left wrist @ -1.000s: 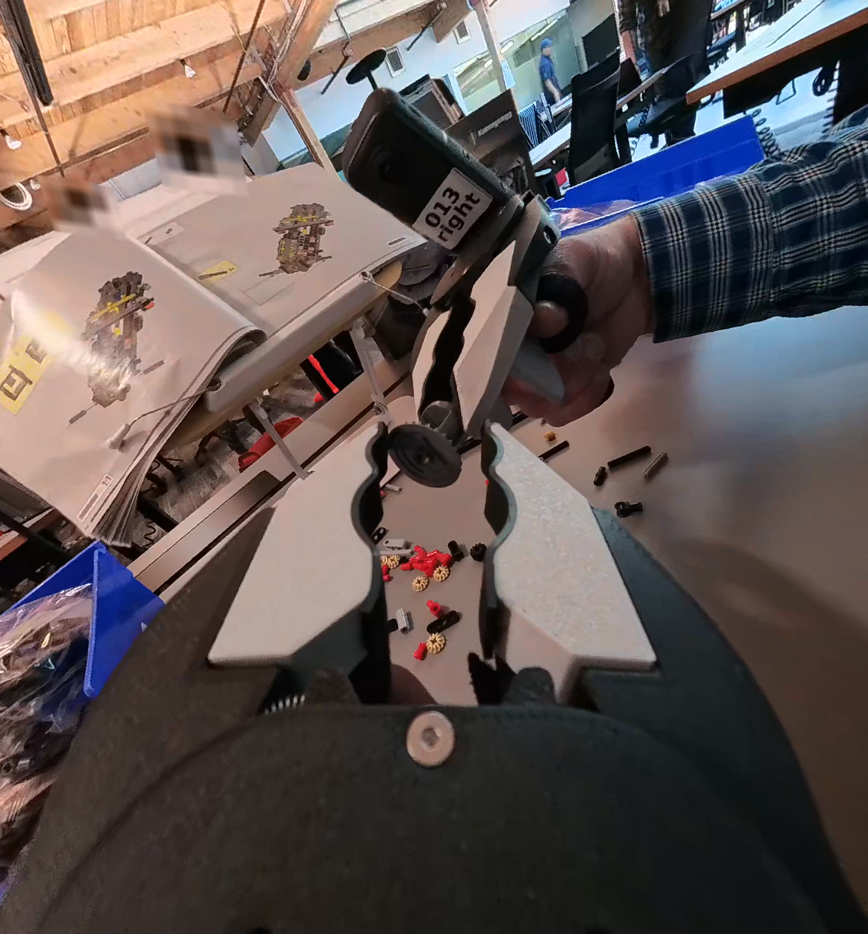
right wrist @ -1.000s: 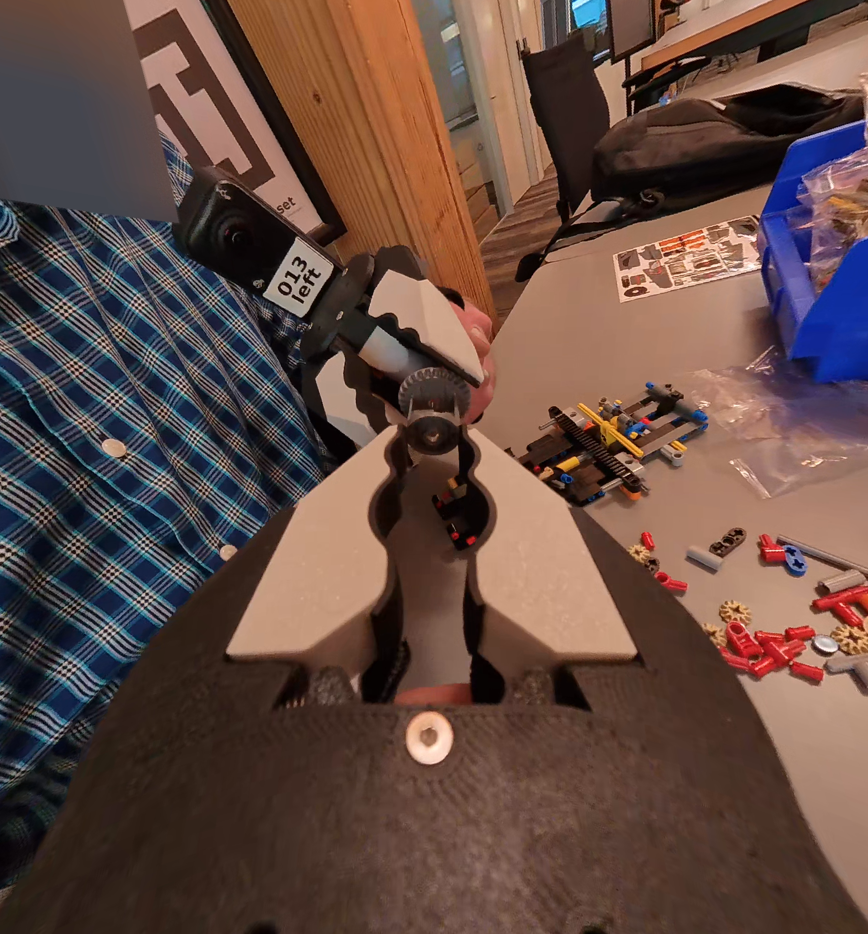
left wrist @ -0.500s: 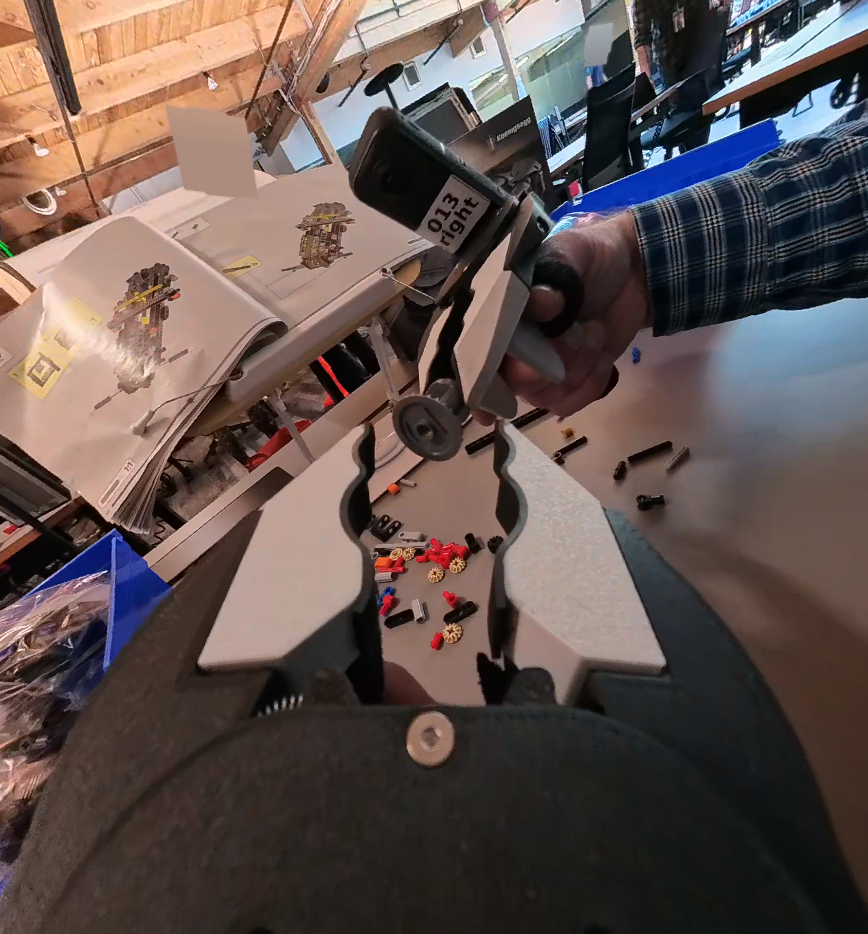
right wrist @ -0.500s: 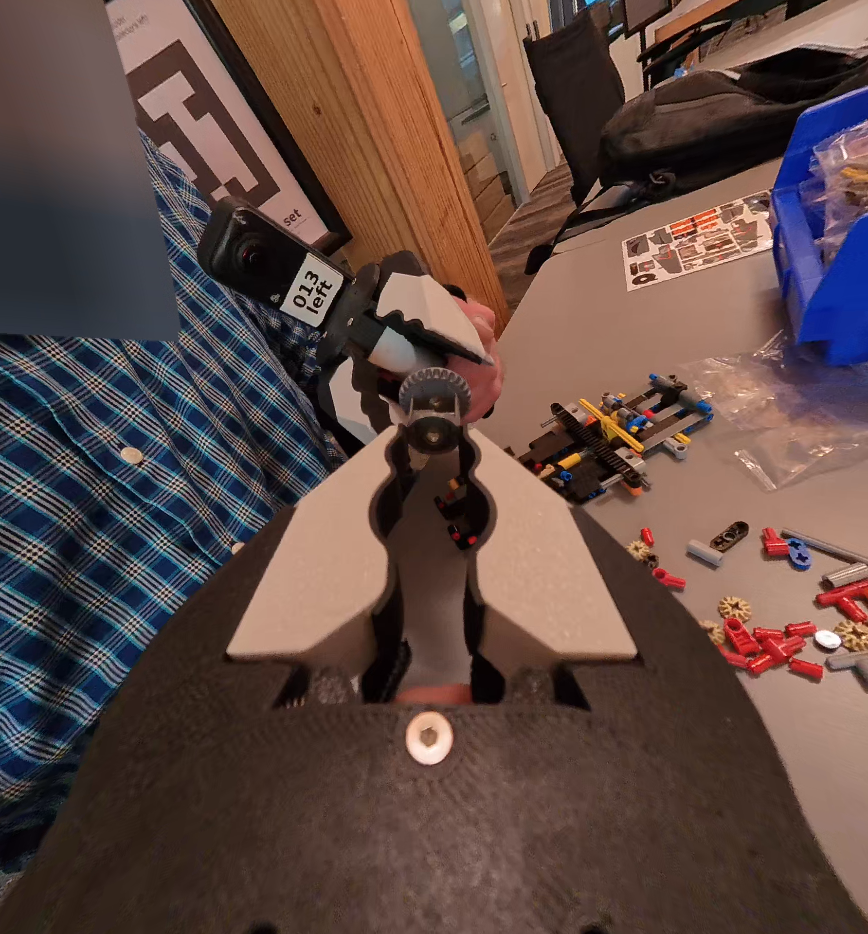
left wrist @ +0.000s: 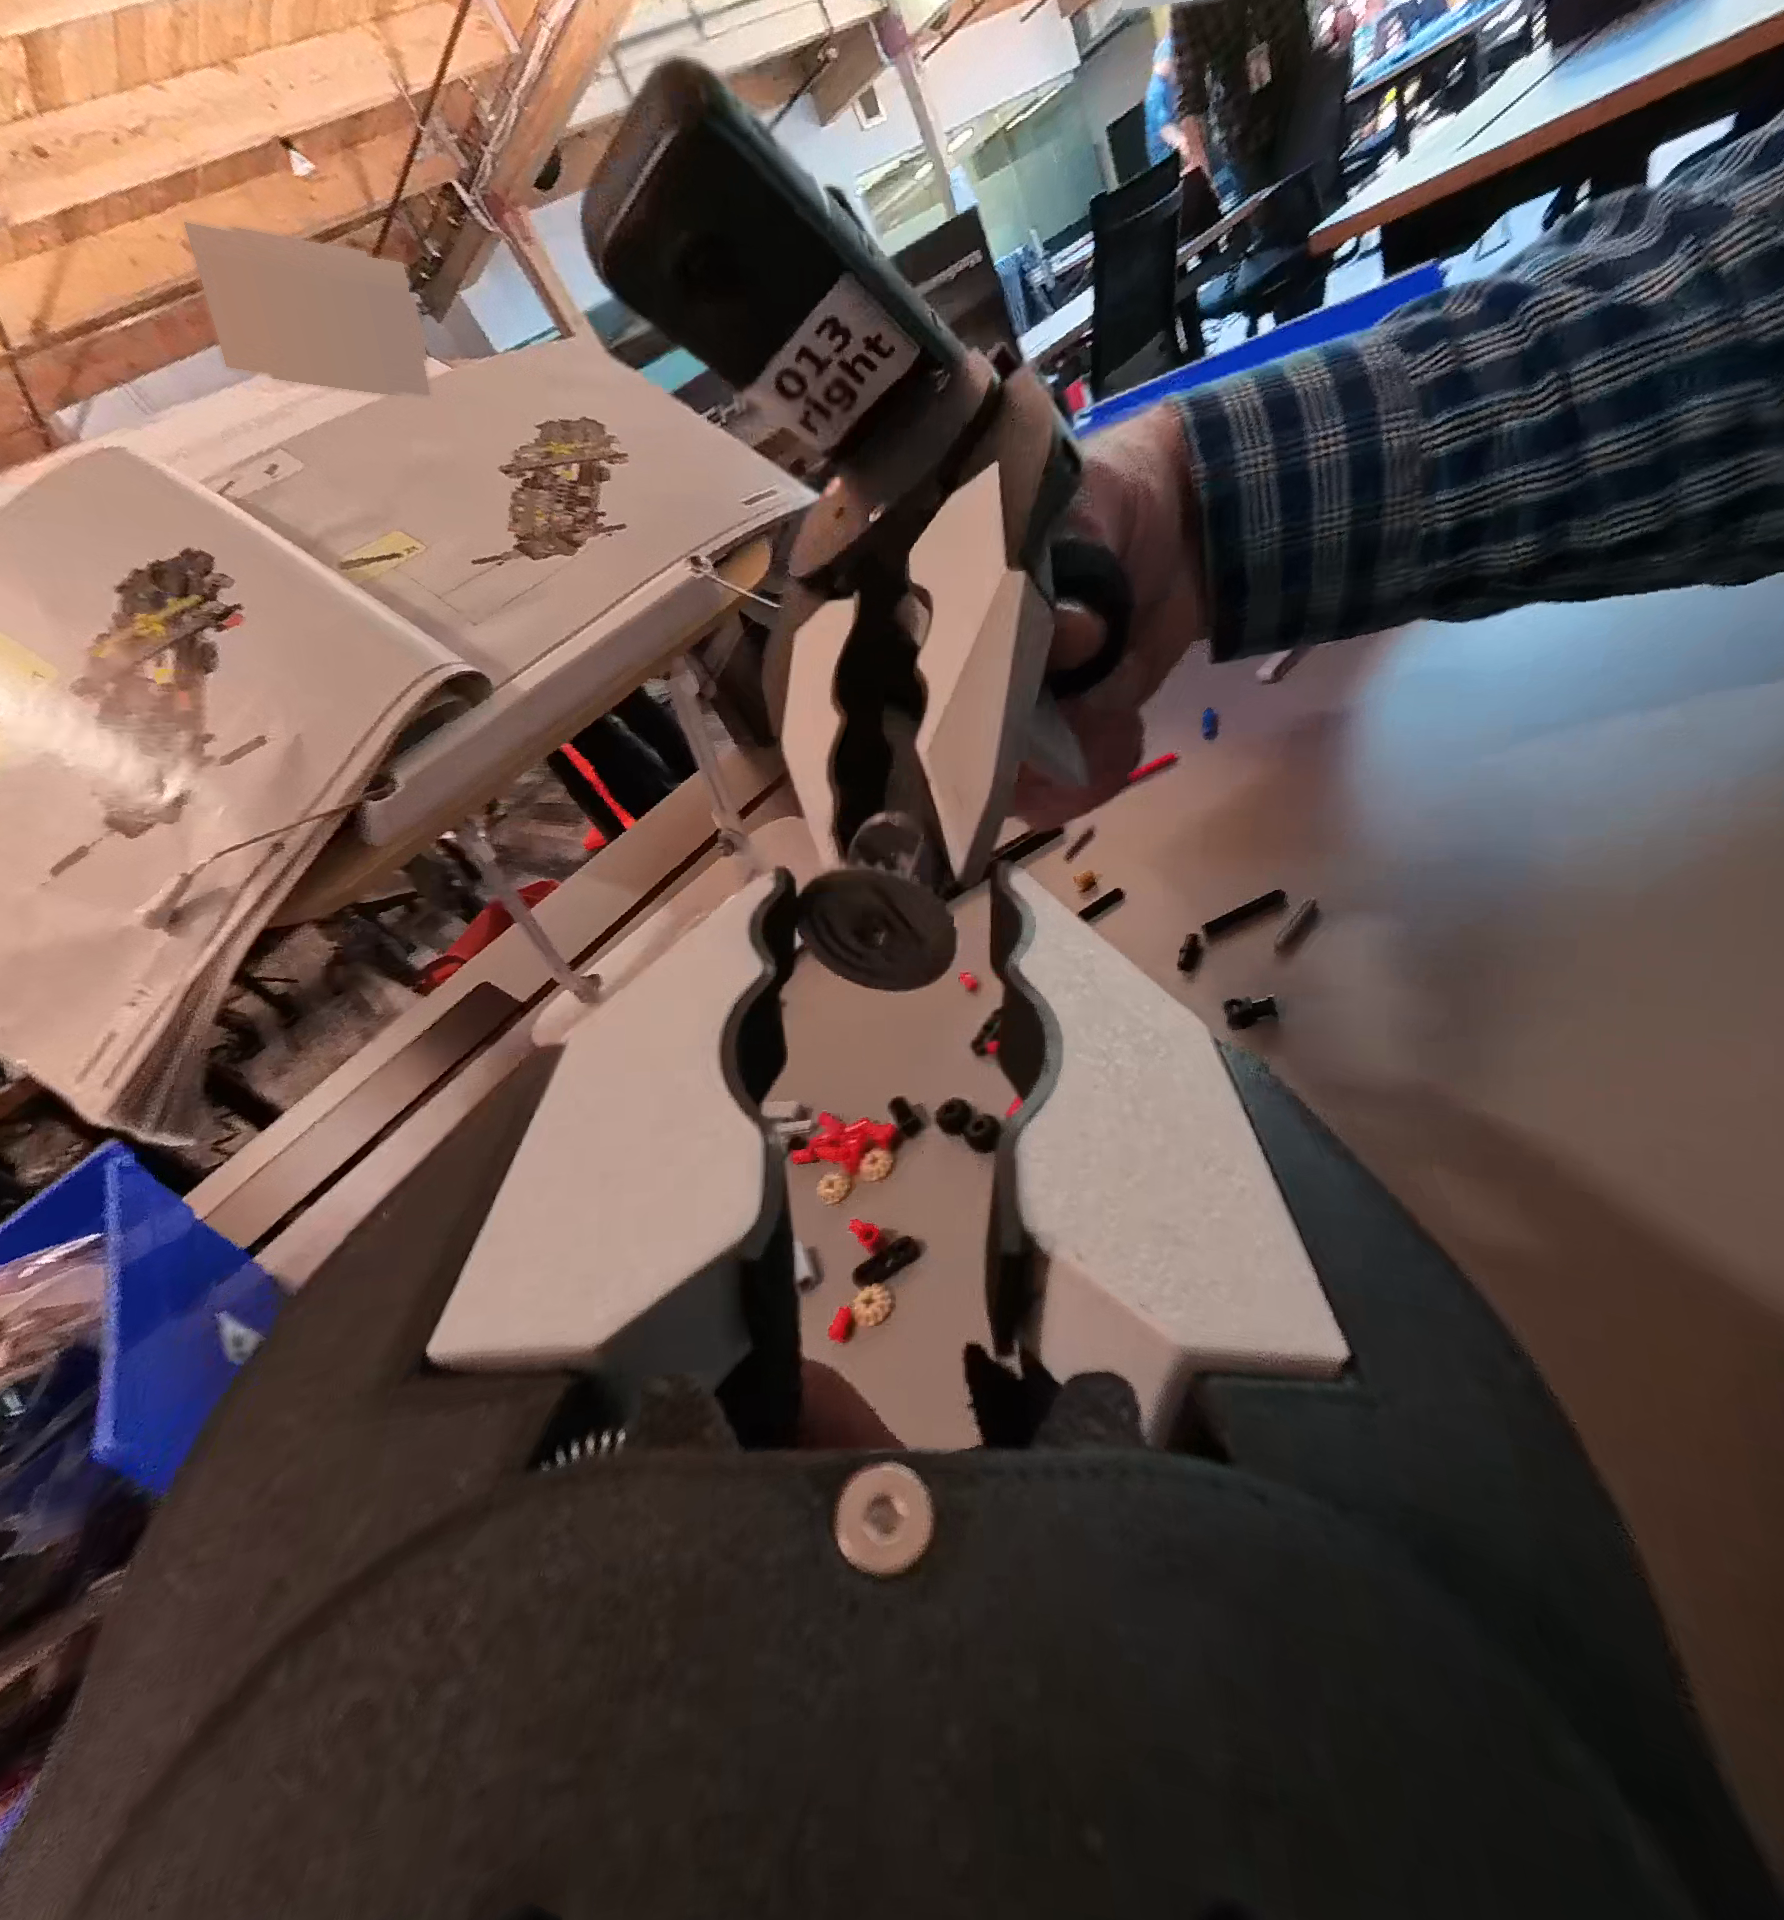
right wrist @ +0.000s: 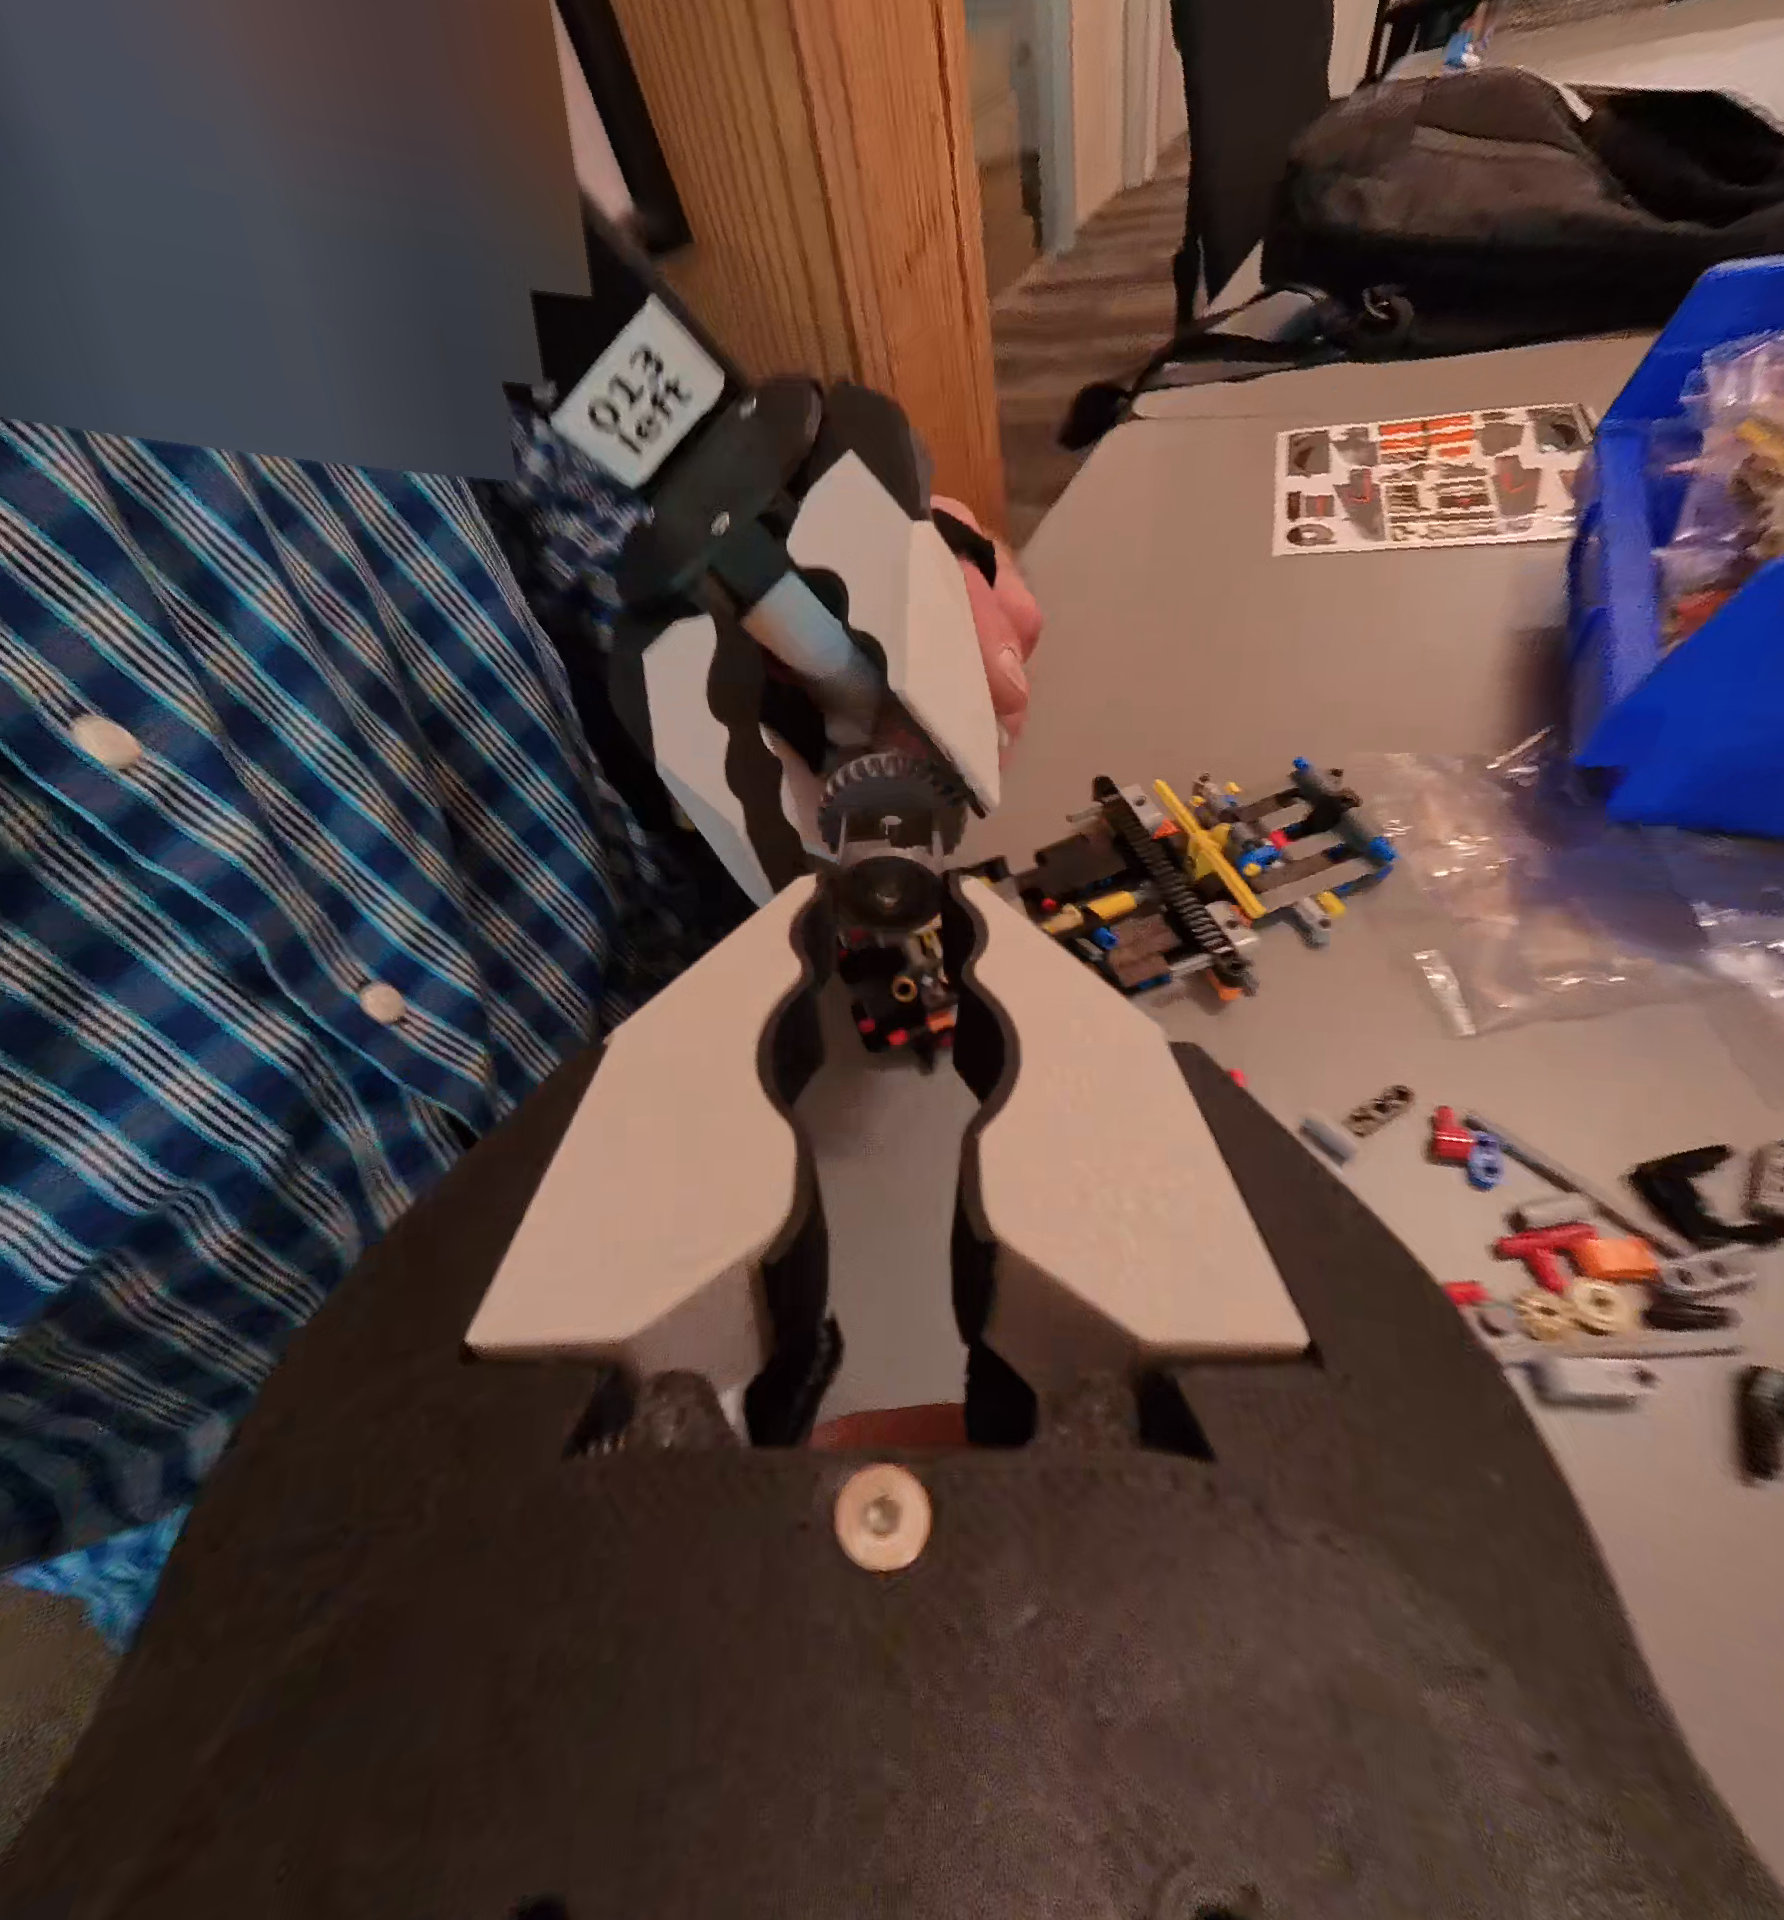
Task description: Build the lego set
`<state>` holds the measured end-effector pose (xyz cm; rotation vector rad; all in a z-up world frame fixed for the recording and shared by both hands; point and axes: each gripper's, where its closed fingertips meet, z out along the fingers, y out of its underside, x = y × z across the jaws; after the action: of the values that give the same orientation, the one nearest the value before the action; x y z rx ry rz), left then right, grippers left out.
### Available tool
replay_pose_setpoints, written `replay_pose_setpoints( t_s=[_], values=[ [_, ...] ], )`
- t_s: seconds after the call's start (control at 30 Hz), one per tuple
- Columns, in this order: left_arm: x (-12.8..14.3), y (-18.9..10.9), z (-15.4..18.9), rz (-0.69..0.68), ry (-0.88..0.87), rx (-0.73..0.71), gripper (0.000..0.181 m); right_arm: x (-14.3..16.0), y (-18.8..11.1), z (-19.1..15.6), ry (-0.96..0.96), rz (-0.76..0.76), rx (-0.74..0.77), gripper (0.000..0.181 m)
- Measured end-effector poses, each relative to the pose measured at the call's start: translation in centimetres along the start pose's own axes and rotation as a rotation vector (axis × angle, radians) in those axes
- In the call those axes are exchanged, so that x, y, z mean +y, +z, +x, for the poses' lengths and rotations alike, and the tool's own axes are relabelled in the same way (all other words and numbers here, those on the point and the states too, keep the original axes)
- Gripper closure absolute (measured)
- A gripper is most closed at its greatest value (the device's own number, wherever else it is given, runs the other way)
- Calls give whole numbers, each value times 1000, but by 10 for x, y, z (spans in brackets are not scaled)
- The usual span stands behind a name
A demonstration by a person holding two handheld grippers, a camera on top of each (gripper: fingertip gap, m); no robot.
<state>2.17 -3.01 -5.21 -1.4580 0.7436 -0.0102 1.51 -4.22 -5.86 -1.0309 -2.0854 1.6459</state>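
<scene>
My right gripper [right wrist: 885,899] is shut on a small black round piece [right wrist: 883,894] that sits under a dark grey toothed gear [right wrist: 893,805]. My left gripper [right wrist: 883,821] comes in from above with the gear between its fingertips. In the left wrist view the gear [left wrist: 877,935] shows as a dark disc between the tips of my left gripper [left wrist: 893,914], whose jaws stand slightly wider than it. The right gripper [left wrist: 888,852] points down onto the gear. Both are held in the air above the grey table [right wrist: 1231,623]. A partly built black, yellow and blue model [right wrist: 1210,883] lies on it.
Loose red, black and tan parts [right wrist: 1574,1278] lie at the right and also show in the left wrist view [left wrist: 857,1143]. A blue bin of bags [right wrist: 1719,644], a clear bag [right wrist: 1553,914] and a sticker sheet [right wrist: 1428,473] lie beyond. An open instruction book [left wrist: 348,623] stands at the left. Both grippers' tips are close together, under 4 cm apart.
The left gripper had opened and drawn back from the gear; now its narrower jaws are around the gear again. The right gripper has kept hold of its piece throughout.
</scene>
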Motion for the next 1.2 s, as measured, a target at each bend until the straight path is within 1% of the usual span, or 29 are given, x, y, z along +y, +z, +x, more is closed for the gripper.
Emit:
replay_pose_setpoints(
  t_s=[0.1,0.2,0.37,0.67,0.77,0.83,0.87,0.97,1.03,1.1,1.17,1.2],
  values=[
    [-1,0,2,11,-55,32,146,0,0,-1,-95,-55,45,163],
    [-2,0,2,17,-87,41,147,-2,-2,-2,-121,-73,51,163],
    [-4,0,2,24,-144,61,145,-4,-2,-6,-95,-21,16,163],
    [-10,-5,9,62,-236,149,152,-9,-2,-16,-29,57,-50,163],
    [-11,-6,7,67,-245,139,152,-12,-1,-13,-14,67,-43,160],
    [-11,-7,5,71,-256,133,152,-13,-1,-8,-8,60,-16,149],
    [-11,-7,5,74,-261,130,152,-13,-1,-6,-6,57,-10,147],
    [-12,-12,0,89,-290,114,152,-13,-5,-1,4,51,-3,145],
    [-12,-17,-6,108,-335,107,152,-15,-10,1,17,64,-7,147],
    [-12,-21,-14,121,-374,90,153,-15,-13,9,10,57,28,150],
    [-9,-25,-20,115,-381,63,153,-9,-14,21,-17,4,95,155],
    [-7,-28,-22,107,-386,46,153,-2,-13,28,-38,-51,138,156]
  ],
)
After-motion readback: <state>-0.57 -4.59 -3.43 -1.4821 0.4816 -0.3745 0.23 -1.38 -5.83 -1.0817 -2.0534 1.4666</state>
